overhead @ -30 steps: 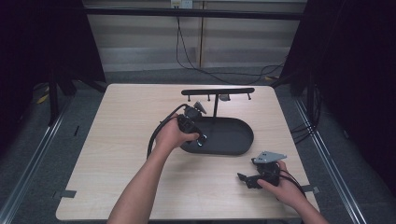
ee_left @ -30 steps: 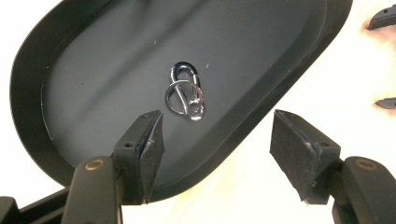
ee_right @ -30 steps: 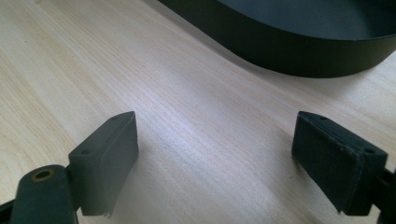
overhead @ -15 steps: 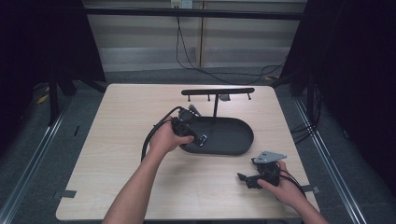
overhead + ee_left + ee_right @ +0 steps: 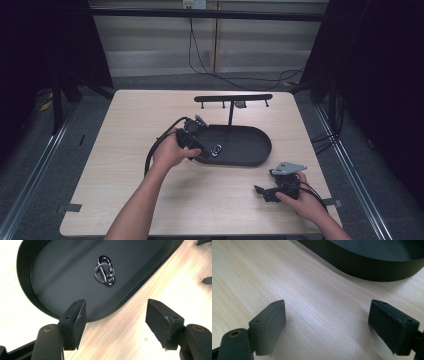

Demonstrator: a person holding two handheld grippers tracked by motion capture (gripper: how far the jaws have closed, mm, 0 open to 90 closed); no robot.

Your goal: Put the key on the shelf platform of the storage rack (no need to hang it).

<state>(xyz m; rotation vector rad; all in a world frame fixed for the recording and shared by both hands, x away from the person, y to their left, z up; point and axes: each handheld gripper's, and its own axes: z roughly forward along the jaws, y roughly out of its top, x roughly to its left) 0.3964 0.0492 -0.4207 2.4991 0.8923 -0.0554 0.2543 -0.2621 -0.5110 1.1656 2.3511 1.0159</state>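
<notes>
The left gripper (image 5: 115, 315) has its jaws wide apart and holds nothing; they stand over the near rim of the black oval tray (image 5: 50, 290). Just ahead of them, a metal carabiner with a key ring (image 5: 105, 271) lies on the tray floor. The right gripper (image 5: 327, 325), also wide open and empty, rests low over the wooden table (image 5: 312, 302), near the tray's side.

Matte black oval tray (image 5: 62, 277), ctr frame. Shiny dark-chrome carabiner w/ silver ring (image 5: 105, 270) inside. Pale wood-grain table (image 5: 125, 125). Black jaw pads (image 5: 272, 320), grey plate (image 5: 288, 167) lower right.
</notes>
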